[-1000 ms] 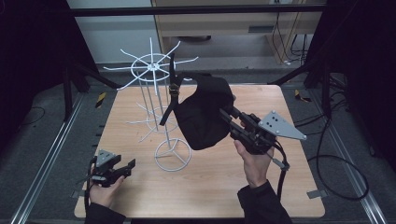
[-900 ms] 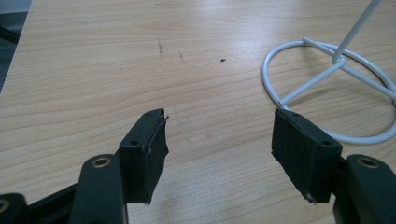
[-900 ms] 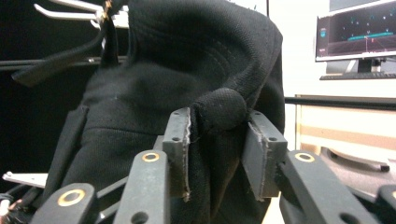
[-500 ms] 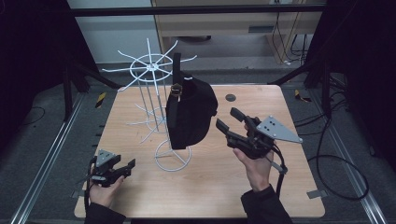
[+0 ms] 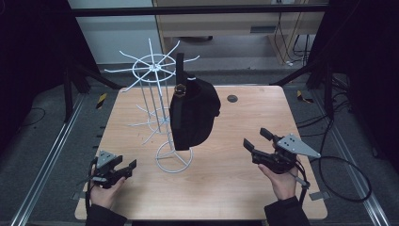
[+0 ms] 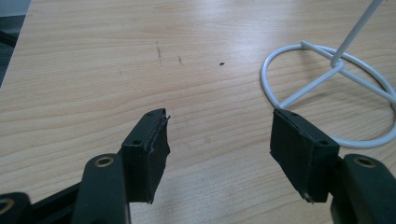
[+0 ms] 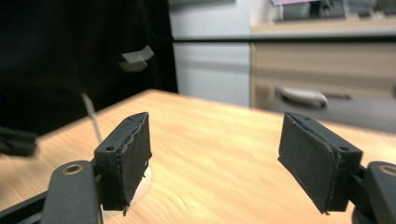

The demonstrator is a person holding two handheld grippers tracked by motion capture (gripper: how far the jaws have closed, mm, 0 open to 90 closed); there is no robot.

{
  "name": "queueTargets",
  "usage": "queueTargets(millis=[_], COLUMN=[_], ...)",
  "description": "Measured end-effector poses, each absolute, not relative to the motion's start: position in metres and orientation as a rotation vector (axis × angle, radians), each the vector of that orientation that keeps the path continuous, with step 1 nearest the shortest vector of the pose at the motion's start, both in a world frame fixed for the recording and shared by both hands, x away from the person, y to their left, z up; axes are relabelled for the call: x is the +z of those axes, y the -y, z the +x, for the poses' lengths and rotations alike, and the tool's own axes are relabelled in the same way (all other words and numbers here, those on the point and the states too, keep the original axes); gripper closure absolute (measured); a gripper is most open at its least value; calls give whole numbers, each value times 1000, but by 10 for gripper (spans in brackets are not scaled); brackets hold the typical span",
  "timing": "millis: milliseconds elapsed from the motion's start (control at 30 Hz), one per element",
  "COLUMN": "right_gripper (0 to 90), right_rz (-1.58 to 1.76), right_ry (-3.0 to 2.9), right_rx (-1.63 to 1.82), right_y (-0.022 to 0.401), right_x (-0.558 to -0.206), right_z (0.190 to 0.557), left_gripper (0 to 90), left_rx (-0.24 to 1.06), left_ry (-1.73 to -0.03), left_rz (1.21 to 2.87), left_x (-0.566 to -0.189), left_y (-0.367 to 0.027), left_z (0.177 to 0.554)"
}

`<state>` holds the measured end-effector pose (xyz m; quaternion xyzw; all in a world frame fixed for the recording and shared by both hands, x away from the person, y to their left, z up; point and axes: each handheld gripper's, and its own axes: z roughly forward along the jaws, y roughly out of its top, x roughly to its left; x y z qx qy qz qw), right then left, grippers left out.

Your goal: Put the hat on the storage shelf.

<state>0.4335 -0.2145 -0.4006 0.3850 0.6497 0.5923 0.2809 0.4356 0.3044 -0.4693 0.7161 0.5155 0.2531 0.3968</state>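
Hanging from a spoke of the white wire rack [image 5: 155, 94], the black bag [image 5: 194, 113] dangles clear of both tongs, beyond the right tongs [image 5: 256, 141] and off to their left, with bare worktop [image 5: 226, 183] between them. The right tongs, held in the person's right hand [image 5: 281, 181] near the worktop's front right, have just been opening; their jaws now stand wide apart with nothing between them. In the right gripper view the two black pads [image 7: 135, 156] frame only wood grain and a blurred room behind.

The left tongs [image 5: 126, 165] sit low at the front left in the person's left hand [image 5: 106, 193], jaws likewise spread wide and gripping nothing. In the left gripper view, the rack's ring base [image 6: 327, 88] lies on the worktop just ahead and to the right of the right-hand pad [image 6: 299, 151], close to it but not touching. From above, the bag's lower edge hangs above that ring base, well ahead of the left tongs and to their right.
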Motion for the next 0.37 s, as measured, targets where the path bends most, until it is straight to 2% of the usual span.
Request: queueTargets(millis=[133, 367], right_gripper=[220, 215], right_rz=[1158, 1274], right_ry=[-1770, -1782], right_rx=[1469, 1353], right_y=[239, 261], right_x=[-434, -460], right_z=[438, 445], left_gripper=[369, 332], left_rx=[643, 636], left_ry=[-1289, -1302], left_rz=[1820, 1840], left_x=[-471, -476], left_y=[-306, -311], left_z=[438, 445])
